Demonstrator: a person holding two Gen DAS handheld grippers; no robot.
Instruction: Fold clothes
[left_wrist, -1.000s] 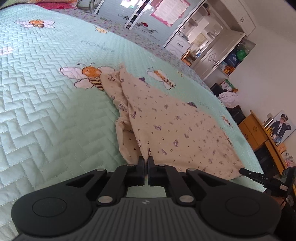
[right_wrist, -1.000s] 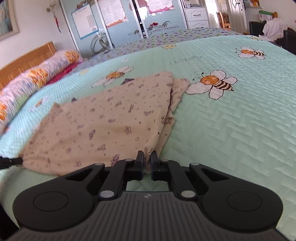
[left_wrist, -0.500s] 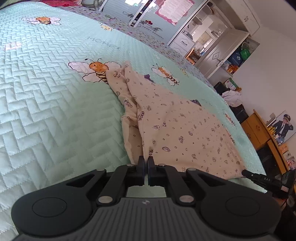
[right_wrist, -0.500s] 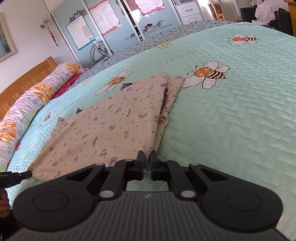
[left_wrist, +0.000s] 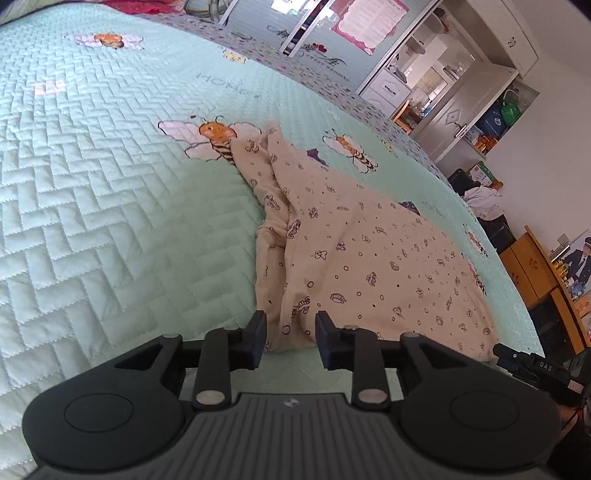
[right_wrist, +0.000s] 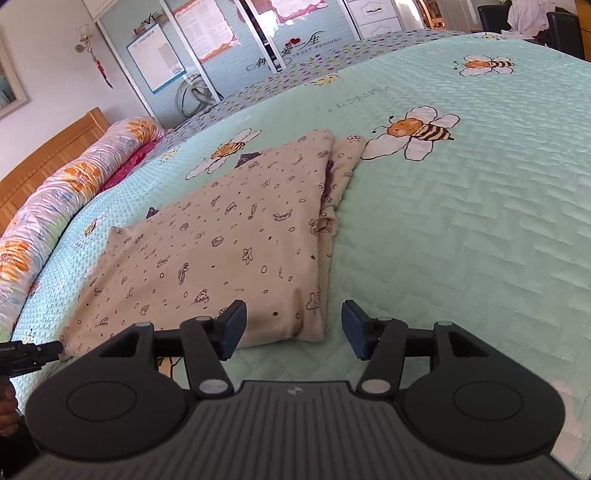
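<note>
A beige garment with a small dark print (left_wrist: 369, 258) (right_wrist: 221, 258) lies folded flat on the mint quilted bedspread (left_wrist: 110, 221) (right_wrist: 461, 240). My left gripper (left_wrist: 290, 339) sits at the garment's near left corner, its jaws opening, with the corner lying between the pads but no longer pinched. My right gripper (right_wrist: 293, 328) is at the near right corner, jaws also opening and wide apart, the cloth corner resting free between them. Each wrist view shows the other gripper's black tip at the edge of the frame.
Bee pictures dot the bedspread (left_wrist: 210, 136) (right_wrist: 413, 133). A floral bolster (right_wrist: 55, 206) and wooden headboard (right_wrist: 48, 147) stand at one side. Beyond the bed are wardrobe doors (right_wrist: 221, 44), shelving (left_wrist: 461, 92) and a wooden cabinet (left_wrist: 543, 273).
Both grippers were shut on the garment's near corners and have now sprung open, letting the cloth drop onto the bedspread. The hands have barely shifted.
</note>
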